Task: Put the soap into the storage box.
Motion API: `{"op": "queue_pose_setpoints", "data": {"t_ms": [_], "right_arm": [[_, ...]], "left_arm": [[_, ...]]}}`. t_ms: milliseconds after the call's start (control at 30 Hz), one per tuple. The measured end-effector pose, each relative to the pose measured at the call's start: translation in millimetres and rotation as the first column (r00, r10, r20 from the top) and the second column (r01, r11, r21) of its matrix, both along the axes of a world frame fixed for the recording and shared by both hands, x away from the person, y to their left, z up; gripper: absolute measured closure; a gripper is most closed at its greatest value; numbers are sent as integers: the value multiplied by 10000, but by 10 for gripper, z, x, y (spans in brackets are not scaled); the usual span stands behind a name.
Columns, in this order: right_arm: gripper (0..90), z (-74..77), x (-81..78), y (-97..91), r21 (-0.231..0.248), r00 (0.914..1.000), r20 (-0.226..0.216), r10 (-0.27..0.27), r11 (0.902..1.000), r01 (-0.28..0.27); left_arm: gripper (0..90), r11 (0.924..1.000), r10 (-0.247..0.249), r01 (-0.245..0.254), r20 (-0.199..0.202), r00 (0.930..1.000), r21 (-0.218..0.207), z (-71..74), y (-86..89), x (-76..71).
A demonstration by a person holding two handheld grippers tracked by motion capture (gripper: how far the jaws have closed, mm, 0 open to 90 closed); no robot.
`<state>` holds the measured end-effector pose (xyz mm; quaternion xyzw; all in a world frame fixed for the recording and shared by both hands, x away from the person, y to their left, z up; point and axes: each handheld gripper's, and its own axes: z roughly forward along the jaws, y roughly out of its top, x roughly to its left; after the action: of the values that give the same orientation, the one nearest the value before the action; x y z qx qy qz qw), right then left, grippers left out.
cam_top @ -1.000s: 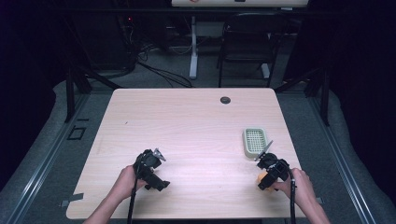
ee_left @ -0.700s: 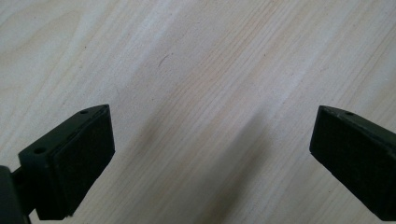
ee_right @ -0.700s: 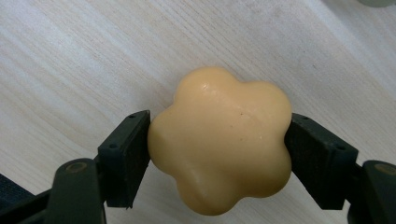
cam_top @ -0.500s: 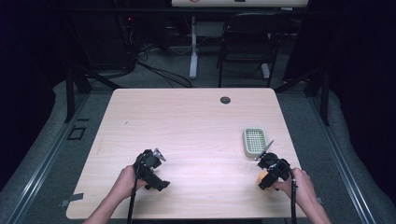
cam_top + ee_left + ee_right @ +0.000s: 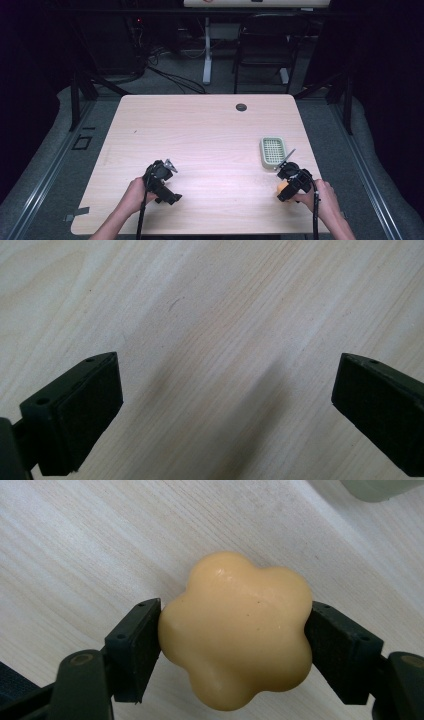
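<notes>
A yellow-orange flower-shaped soap (image 5: 236, 630) sits between the jaws of my right gripper (image 5: 235, 647), whose pads press on both its sides just above the wooden table (image 5: 75, 545). From above, the right gripper (image 5: 295, 179) is near the table's front right with the soap (image 5: 283, 189) peeking out beside it. A pale green slotted soap dish (image 5: 272, 151) lies just beyond it. My left gripper (image 5: 161, 180) rests at the front left; its jaws stand wide apart over bare wood (image 5: 220, 340), with the gripper (image 5: 225, 410) holding nothing.
A small dark round grommet (image 5: 241, 107) is set in the table near its far edge. A corner of the green dish (image 5: 375, 487) shows at the top of the right gripper view. Beyond the table stand a chair (image 5: 265, 45) and floor cables.
</notes>
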<state>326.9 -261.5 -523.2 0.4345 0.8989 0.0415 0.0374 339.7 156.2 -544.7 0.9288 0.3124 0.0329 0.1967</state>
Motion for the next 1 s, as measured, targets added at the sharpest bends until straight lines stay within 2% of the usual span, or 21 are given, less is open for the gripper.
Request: {"op": "queue_pose_setpoints", "data": {"t_ms": [33,67,100,133,167,200,233,467,500,533,633,667,733,767,800,1000], "right_arm": [[264,7,1,-1,-40,10000,-10,26,10000,-26],[264,7,-9,1,-40,9998,175,-107,9999,108],[264,14,-3,-8,91,9999,107,-54,9999,53],[264,17,-1,-12,32,9999,164,-32,10000,32],[264,9,-8,-12,168,9995,273,-143,9998,138],[264,50,15,-18,-237,9999,-27,166,9996,-166],[264,27,0,-19,52,9998,204,-41,10000,40],[264,42,-1,-25,57,9996,263,-104,9999,103],[264,32,-11,-23,207,9989,398,-245,9995,236],[264,50,0,-32,45,9995,309,-80,10000,79],[264,73,7,-41,-43,9998,205,-57,10000,58],[264,64,-1,-41,146,9994,300,-190,9997,186],[264,68,-1,-48,145,9988,441,-211,9997,205],[264,104,17,-59,-137,9996,291,-16,9999,20],[264,91,7,-59,86,9990,420,-171,9998,167],[264,110,24,-62,84,9982,552,-255,9997,251]], "left_arm": [[0,10000,-1,1,1,10000,-2,0,0,0],[0,10000,1,-1,1,10000,-9,1,0,0],[0,10000,3,-3,-2,10000,-6,0,0,0],[0,10000,-1,1,-7,10000,-8,0,0,0],[0,10000,-10,10,-7,10000,-4,0,-1,0],[0,10000,-9,9,-8,10000,-6,0,-2,0],[0,10000,-10,10,-5,10000,-8,0,-1,0],[0,10000,-7,7,-4,10000,-8,0,-1,0],[0,10000,-6,6,-1,10000,-14,0,-1,0],[0,10000,-8,8,-6,10000,-17,0,-2,0],[0,10000,0,0,-6,10000,-20,1,-1,0],[0,10000,0,0,-3,10000,-20,1,0,0],[0,10000,5,-5,-2,10000,-17,0,-1,0],[0,10000,10,-10,0,10000,-12,1,-1,0],[0,10000,15,-15,0,10000,-17,1,0,0],[0,10000,37,-37,-1,10000,-8,1,2,0]]}}
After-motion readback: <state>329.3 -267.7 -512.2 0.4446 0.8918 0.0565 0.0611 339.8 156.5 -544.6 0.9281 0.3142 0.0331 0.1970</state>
